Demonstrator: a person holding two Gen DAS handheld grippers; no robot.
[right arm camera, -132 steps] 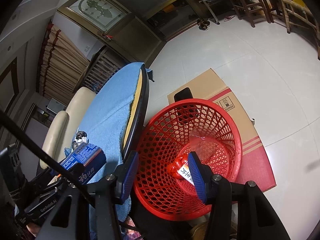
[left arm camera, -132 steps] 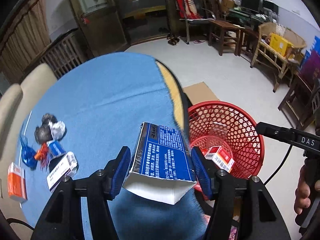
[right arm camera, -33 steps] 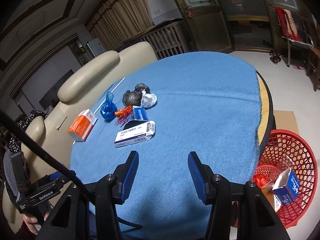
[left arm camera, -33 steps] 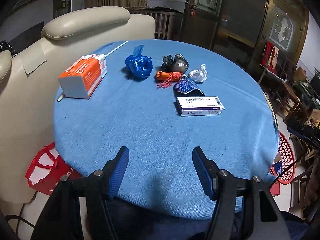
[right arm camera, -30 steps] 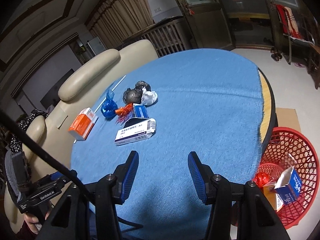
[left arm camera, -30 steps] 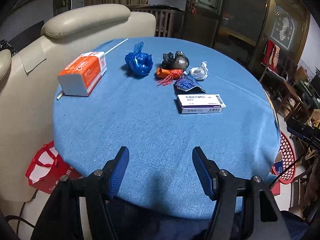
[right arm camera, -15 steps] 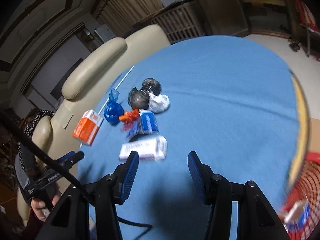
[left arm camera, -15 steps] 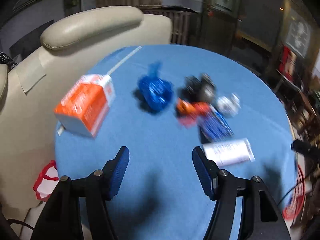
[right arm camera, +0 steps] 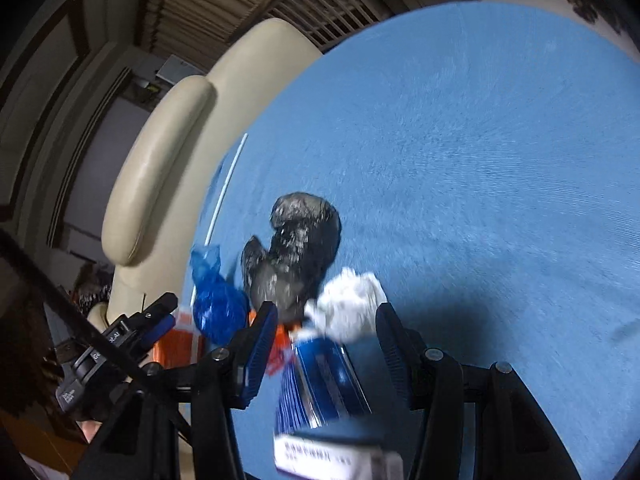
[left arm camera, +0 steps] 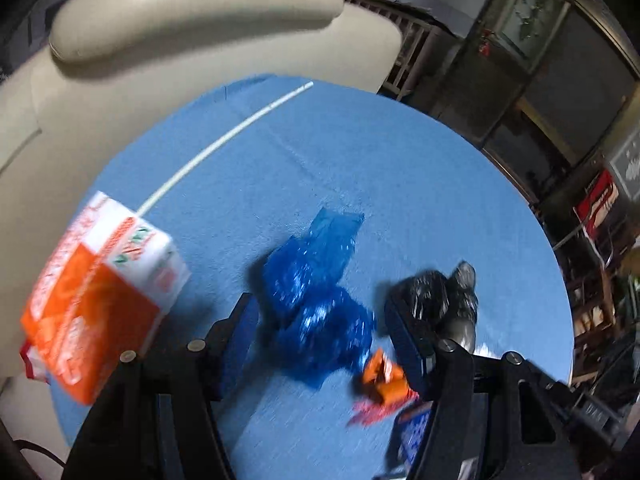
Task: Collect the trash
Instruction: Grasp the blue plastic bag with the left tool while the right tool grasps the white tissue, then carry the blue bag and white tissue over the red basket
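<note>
My left gripper (left arm camera: pixel 320 340) is open with its fingers on either side of a crumpled blue plastic bag (left arm camera: pixel 320 304) on the blue table. The same bag (right arm camera: pixel 216 300) shows at the left in the right wrist view. My right gripper (right arm camera: pixel 324 344) is open; a crumpled white tissue (right arm camera: pixel 348 300) and a blue wrapper (right arm camera: pixel 324 376) lie between its fingers. A black crumpled bag (right arm camera: pixel 296 252) lies just beyond, also in the left wrist view (left arm camera: pixel 444 300). An orange wrapper (left arm camera: pixel 384 376) lies beside the blue bag.
An orange and white carton (left arm camera: pixel 100 300) lies left of the left gripper. A white straw (left arm camera: pixel 224 144) lies near the far table edge. A white medicine box (right arm camera: pixel 340 456) lies under the right gripper. A cream sofa (left arm camera: pixel 180 32) stands behind the round table (right arm camera: pixel 500 160).
Both grippers have moved forward and down over the table to the trash pile. The left now straddles the blue bag; the right is over the tissue and blue wrapper.
</note>
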